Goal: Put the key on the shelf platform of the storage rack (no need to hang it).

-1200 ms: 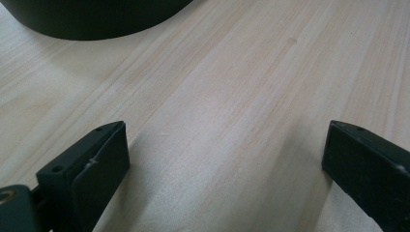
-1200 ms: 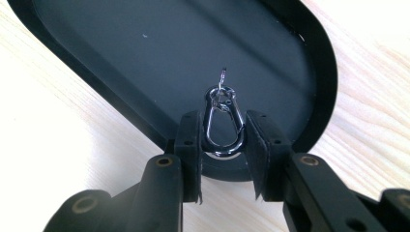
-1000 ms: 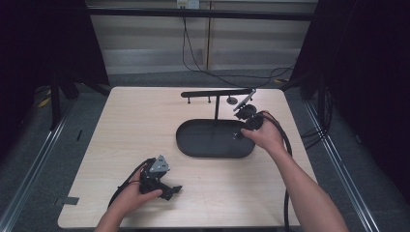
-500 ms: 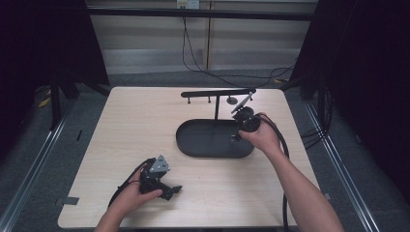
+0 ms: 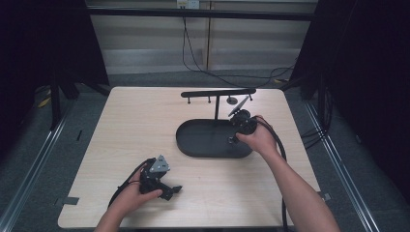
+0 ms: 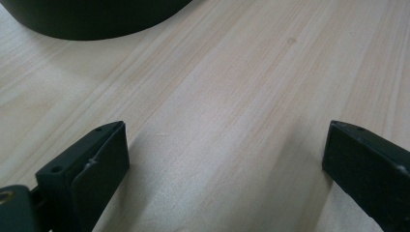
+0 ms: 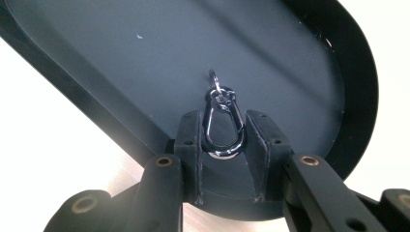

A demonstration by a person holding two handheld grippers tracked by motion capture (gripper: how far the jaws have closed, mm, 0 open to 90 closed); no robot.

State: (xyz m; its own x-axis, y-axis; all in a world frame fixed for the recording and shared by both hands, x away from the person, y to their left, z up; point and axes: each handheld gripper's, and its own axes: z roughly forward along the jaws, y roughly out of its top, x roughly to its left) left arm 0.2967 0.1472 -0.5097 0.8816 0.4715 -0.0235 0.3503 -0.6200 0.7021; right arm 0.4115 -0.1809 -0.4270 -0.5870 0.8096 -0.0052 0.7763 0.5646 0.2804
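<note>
A silver carabiner clip [image 7: 222, 130] with a small ring on its far end sits between the jaws of my right gripper [image 7: 223, 117], which is shut on it. The clip hangs just above the floor of a black oval tray [image 7: 145, 53]. In the high view the right gripper [image 5: 237, 131] is over the right end of that tray [image 5: 203, 140], beside a black T-shaped hanger bar [image 5: 217, 93]. My left gripper [image 5: 172, 189] rests low near the table's front left. Its jaws stand wide open over bare wood [image 6: 227, 140], holding nothing.
The light wooden table [image 5: 145, 125] has bare room to the left of the tray and along the front. The tray's dark rim [image 6: 96, 24] lies ahead of the left gripper. Cables trail off both grippers, and dark curtains and floor rails surround the table.
My right gripper has shifted slightly left and down over the tray's right end with the clip. The left gripper has stayed put.
</note>
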